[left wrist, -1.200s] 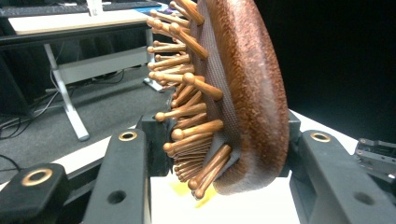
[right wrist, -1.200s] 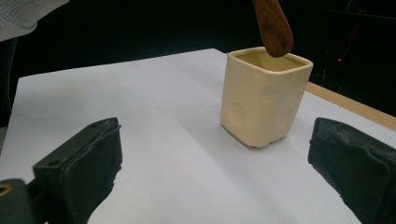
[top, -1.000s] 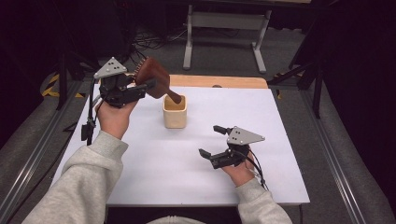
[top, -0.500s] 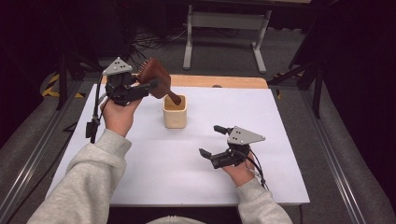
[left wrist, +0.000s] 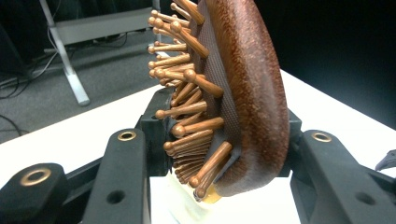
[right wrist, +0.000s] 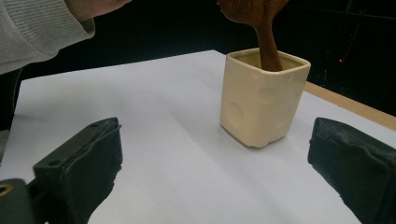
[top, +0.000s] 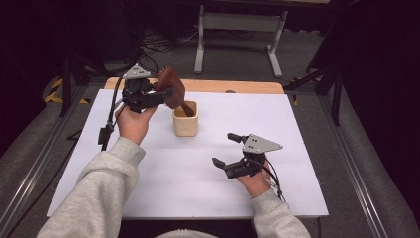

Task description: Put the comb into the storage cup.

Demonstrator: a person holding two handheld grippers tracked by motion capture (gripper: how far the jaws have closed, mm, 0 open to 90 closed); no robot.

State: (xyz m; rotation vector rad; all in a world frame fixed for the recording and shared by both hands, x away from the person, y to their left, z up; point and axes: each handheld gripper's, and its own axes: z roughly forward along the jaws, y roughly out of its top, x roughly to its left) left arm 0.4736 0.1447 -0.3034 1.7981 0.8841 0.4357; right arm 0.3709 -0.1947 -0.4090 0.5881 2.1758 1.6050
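Observation:
A brown wooden hairbrush with pin bristles is held tilted above the table, and my left gripper is shut on its head. Its handle points down into a cream square cup standing at the back middle of the white table. In the right gripper view the cup stands ahead, slightly right of centre. My right gripper rests low near the front right, open, with nothing between its jaws.
A wooden board edge runs along the table's back. Beyond it stand a metal stand and floor cables. A grey sleeve comes in at the front left. Bare white surface lies between the cup and the right gripper.
My left gripper has carried the hairbrush a little to the right, closer over the cup. The right gripper has stayed where it was.

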